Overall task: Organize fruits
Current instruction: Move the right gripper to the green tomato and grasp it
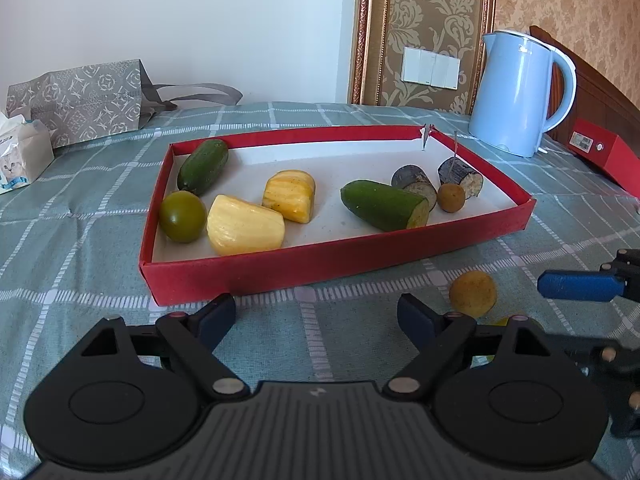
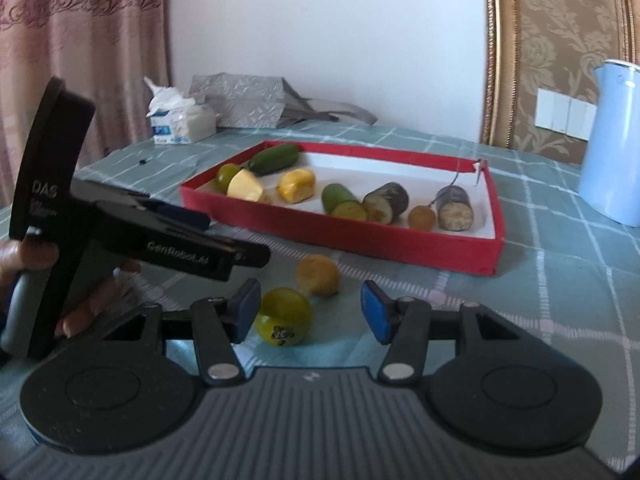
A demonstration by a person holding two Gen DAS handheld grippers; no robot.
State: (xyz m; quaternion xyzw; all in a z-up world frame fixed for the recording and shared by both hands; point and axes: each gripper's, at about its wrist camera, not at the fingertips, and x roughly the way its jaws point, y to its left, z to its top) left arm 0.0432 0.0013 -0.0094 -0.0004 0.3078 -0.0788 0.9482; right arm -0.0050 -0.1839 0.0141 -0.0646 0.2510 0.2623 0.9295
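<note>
A red tray (image 1: 280,268) (image 2: 360,246) holds several fruits and vegetable pieces: two green cucumbers (image 1: 203,166), a green tomato (image 1: 182,216), yellow pieces (image 1: 244,226) and two dark eggplant chunks (image 1: 460,174). On the cloth in front of it lie an orange-yellow round fruit (image 1: 473,293) (image 2: 318,274) and a yellow-green fruit (image 2: 285,316). My left gripper (image 1: 316,316) is open and empty before the tray. My right gripper (image 2: 310,312) is open, its jaws on either side of the yellow-green fruit, not closed on it.
A light blue kettle (image 1: 520,92) (image 2: 612,140) stands at the back right, a red box (image 1: 600,152) beside it. A patterned paper bag (image 1: 80,100) and a tissue pack (image 1: 22,152) sit at the back left. The table has a checked green cloth (image 1: 80,260).
</note>
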